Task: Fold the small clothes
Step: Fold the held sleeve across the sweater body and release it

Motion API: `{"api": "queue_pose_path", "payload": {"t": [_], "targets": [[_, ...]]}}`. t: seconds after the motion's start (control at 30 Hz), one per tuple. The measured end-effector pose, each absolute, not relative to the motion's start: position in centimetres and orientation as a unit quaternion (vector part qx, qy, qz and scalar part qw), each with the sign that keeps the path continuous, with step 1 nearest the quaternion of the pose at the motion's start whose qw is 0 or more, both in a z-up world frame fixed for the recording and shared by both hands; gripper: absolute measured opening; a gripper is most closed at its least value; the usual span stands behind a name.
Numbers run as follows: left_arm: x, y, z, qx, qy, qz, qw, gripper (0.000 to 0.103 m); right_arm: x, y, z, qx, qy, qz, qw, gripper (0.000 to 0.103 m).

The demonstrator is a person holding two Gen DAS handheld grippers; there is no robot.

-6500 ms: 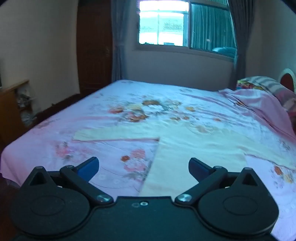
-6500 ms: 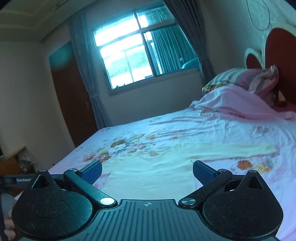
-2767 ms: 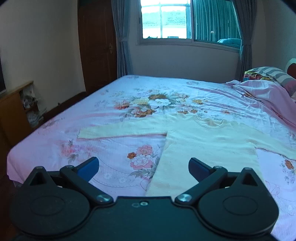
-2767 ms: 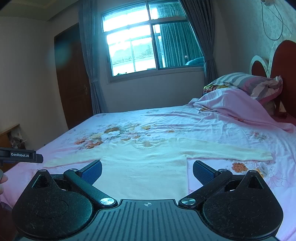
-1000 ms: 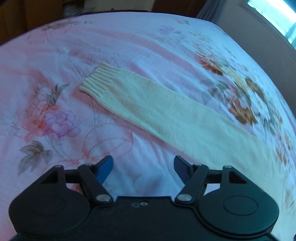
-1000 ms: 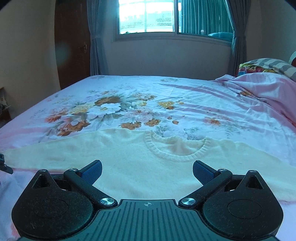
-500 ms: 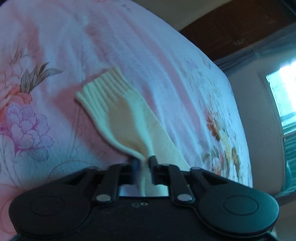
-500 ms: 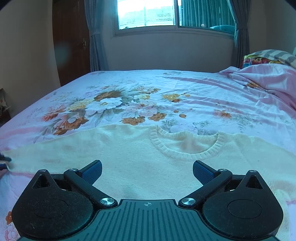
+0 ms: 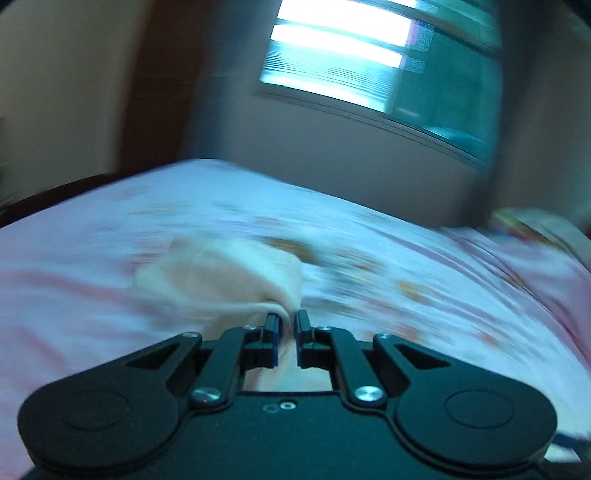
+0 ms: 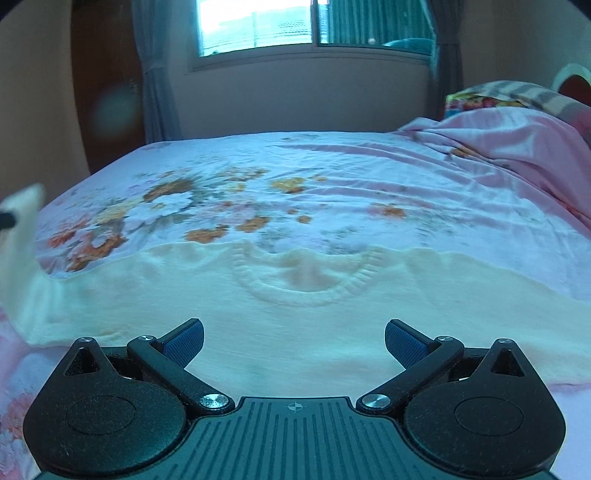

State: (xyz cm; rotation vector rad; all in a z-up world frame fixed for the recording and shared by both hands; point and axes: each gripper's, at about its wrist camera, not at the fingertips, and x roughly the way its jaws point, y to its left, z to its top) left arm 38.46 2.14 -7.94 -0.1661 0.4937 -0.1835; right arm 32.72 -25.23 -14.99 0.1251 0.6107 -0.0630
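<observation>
A cream knitted sweater point(image 10: 295, 325) lies face up on the floral bed sheet point(image 10: 332, 192), its round collar point(image 10: 306, 280) ahead of my right gripper point(image 10: 293, 338). That gripper hovers open over the sweater's chest, with nothing between its fingers. My left gripper point(image 9: 287, 321) is shut on the sweater's left sleeve point(image 9: 221, 280), which is lifted and bunched in front of it; this view is blurred. In the right wrist view the raised sleeve cuff point(image 10: 22, 206) shows at the far left edge.
A crumpled pink blanket point(image 10: 509, 147) and pillows point(image 10: 517, 92) lie at the right end of the bed. A window point(image 10: 314, 26) with curtains and a dark wooden door point(image 10: 99, 74) stand beyond the bed's far edge.
My left gripper closed on the sleeve near its cuff and lifted it off the sheet, swinging up and toward the window. My right gripper moved closer over the sweater's chest, still open.
</observation>
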Motion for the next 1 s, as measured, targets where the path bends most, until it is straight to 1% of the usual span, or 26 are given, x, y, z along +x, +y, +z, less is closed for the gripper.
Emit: {"api": "queue_pose_path", "payload": {"t": [0.1, 0.2, 0.27, 0.3, 0.37, 0.47, 0.53, 0.57, 0.63, 0.67, 0.77, 0.8, 0.83, 0.87, 0.9, 0.93, 0.97, 1.0], "targets": [[38.2, -5.7, -9.1, -0.036, 0.272, -0.178, 0.945, 0.006, 31.8, -27.7, -15.1, 0.065, 0.305, -0.049, 0.949, 0.103], [38.1, -11.5, -12.2, 0.002, 0.339, -0.226, 0.913, 0.007, 31.0, -30.4, -15.3, 0.071, 0.314, -0.068, 0.944, 0.103], [37.8, -13.2, -13.6, 0.027, 0.368, -0.246, 0.896, 0.013, 30.5, -31.9, -15.5, 0.08, 0.322, -0.073, 0.94, 0.103], [37.3, -13.3, -13.6, 0.033, 0.364, -0.251, 0.896, 0.014, 30.3, -32.6, -15.6, 0.087, 0.327, -0.071, 0.938, 0.103], [36.0, -12.8, -12.8, 0.039, 0.354, -0.252, 0.9, 0.03, 30.2, -33.5, -15.8, 0.107, 0.336, -0.063, 0.934, 0.103], [34.7, -11.8, -11.5, 0.035, 0.338, -0.246, 0.908, 0.038, 30.4, -33.6, -16.0, 0.129, 0.339, -0.045, 0.931, 0.103], [34.9, -9.9, -10.6, 0.022, 0.325, -0.22, 0.919, 0.041, 30.8, -32.8, -15.9, 0.142, 0.34, -0.027, 0.929, 0.103], [35.3, -8.8, -10.3, 0.021, 0.32, -0.196, 0.927, 0.045, 31.1, -32.1, -15.8, 0.139, 0.339, -0.023, 0.93, 0.103], [36.6, -6.9, -10.7, 0.039, 0.32, -0.137, 0.937, 0.046, 31.7, -30.5, -15.6, 0.118, 0.335, -0.013, 0.935, 0.103], [37.5, -6.2, -11.0, 0.045, 0.327, -0.111, 0.937, 0.044, 32.1, -29.5, -15.4, 0.107, 0.332, -0.006, 0.937, 0.103], [39.4, -5.2, -13.4, 0.066, 0.361, -0.081, 0.927, 0.044, 33.1, -26.3, -15.3, 0.078, 0.33, 0.022, 0.94, 0.103], [39.9, -5.0, -14.6, 0.063, 0.383, -0.076, 0.919, 0.043, 33.6, -25.1, -15.4, 0.066, 0.331, 0.024, 0.941, 0.103], [40.3, -4.8, -15.8, 0.053, 0.405, -0.081, 0.909, 0.039, 34.0, -23.9, -15.6, 0.055, 0.333, 0.025, 0.941, 0.103], [40.3, -4.6, -16.7, 0.046, 0.416, -0.081, 0.904, 0.041, 34.4, -22.8, -15.9, 0.045, 0.335, 0.028, 0.941, 0.103], [40.1, -4.4, -17.1, 0.04, 0.41, -0.079, 0.908, 0.042, 34.8, -21.8, -16.3, 0.035, 0.336, 0.027, 0.941, 0.102], [40.0, -4.3, -17.3, 0.032, 0.406, -0.079, 0.91, 0.042, 35.3, -20.9, -16.6, 0.023, 0.337, 0.022, 0.941, 0.084], [39.8, -4.0, -17.3, 0.024, 0.406, -0.078, 0.91, 0.042, 36.0, -20.2, -17.0, 0.009, 0.343, 0.014, 0.939, 0.048], [39.8, -4.0, -17.3, 0.02, 0.405, -0.078, 0.911, 0.042, 36.8, -19.6, -17.5, 0.0, 0.357, 0.003, 0.934, 0.033]]}}
